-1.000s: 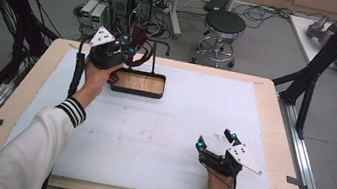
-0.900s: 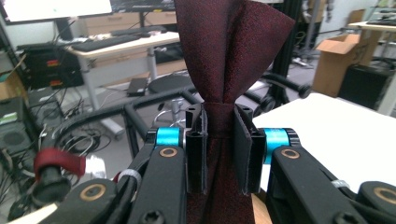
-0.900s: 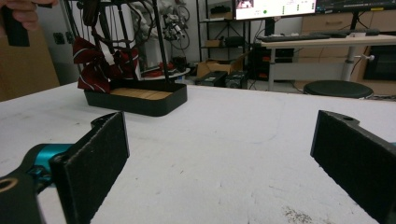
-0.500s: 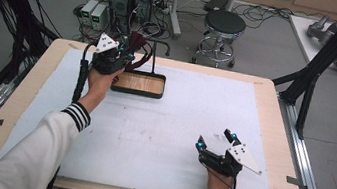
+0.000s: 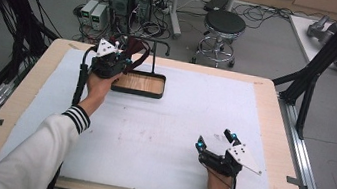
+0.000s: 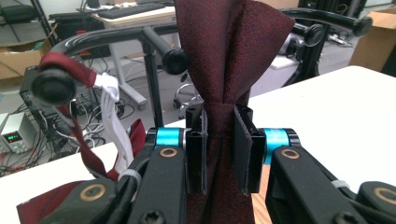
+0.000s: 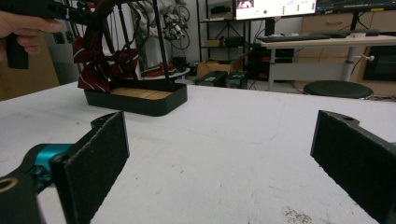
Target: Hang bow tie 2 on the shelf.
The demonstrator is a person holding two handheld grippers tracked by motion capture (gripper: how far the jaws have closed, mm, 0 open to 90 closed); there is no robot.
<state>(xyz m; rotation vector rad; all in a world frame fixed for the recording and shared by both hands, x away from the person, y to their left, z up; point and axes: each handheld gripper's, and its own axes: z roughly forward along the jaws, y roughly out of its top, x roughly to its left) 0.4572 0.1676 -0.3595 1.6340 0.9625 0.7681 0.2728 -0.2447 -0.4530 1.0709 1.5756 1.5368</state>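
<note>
Surface (image 5: 160, 138): white pad carrying the stand's tray at its far left; bare around the right hand-held gripper.
Stand (image 5: 139, 83): black tray with wooden floor, upright post, arms above.
Tie (image 6: 224, 70): dark red, draped over the stand's arm, hanging between the pads.
Left hand-held gripper (image 6: 219, 149): clenched on the tie, beside the stand's post.
Right hand-held gripper (image 7: 219, 154): released, jaws wide apart, well apart from the stand, nothing between.
</note>
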